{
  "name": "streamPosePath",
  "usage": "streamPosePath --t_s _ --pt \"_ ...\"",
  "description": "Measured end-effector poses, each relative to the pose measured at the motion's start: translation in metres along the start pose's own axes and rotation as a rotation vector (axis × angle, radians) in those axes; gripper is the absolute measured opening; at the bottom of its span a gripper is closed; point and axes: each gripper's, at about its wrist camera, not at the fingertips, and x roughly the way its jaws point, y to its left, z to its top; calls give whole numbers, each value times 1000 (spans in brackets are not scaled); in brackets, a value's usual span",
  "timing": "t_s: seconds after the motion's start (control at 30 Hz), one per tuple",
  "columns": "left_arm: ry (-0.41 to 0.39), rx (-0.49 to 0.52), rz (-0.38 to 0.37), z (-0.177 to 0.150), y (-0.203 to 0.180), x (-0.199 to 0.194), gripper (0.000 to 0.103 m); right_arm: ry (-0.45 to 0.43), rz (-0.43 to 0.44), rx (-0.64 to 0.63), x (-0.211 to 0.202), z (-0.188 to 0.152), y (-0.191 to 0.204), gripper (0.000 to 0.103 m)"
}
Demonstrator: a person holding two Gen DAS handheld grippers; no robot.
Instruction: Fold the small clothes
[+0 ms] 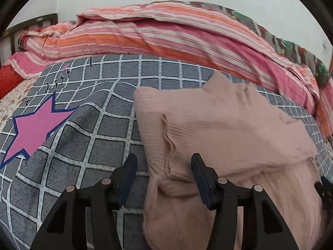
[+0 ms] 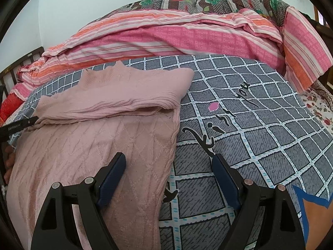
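Note:
A pink knit sweater (image 1: pixel 218 125) lies on the grey checked blanket (image 1: pixel 93 129), its upper part with the collar folded down over the body. In the right wrist view the sweater (image 2: pixel 100 137) lies at the left. My left gripper (image 1: pixel 164 166) is open, its jaws straddling the sweater's left edge near the fold. My right gripper (image 2: pixel 170 166) is open, its jaws straddling the sweater's right edge: the left finger over the knit, the right finger over the blanket (image 2: pixel 260 125). The left gripper's tip (image 2: pixel 18 125) shows at the sweater's far left edge.
A pink and orange striped quilt (image 1: pixel 166 31) is bunched along the back of the bed, also in the right wrist view (image 2: pixel 187 33). A floral quilt (image 2: pixel 208 2) lies behind it. A dark headboard (image 1: pixel 31 25) stands at the far left. A pink star (image 1: pixel 39 127) is printed on the blanket.

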Motion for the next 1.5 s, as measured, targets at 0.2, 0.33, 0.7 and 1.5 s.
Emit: streamPosePath --t_s 0.2,0.33,0.7,1.5 --pt "-17 2 -41 -14 1 -13 51 0 11 5 -1 0 0 84" --pt "-4 70 -22 -25 -7 -20 51 -2 35 17 -3 -1 -2 85" --pt "36 0 -179 -59 13 -64 55 -1 78 68 -47 -21 -6 81" --pt "184 -113 -548 -172 16 -126 42 149 254 76 -110 -120 11 46"
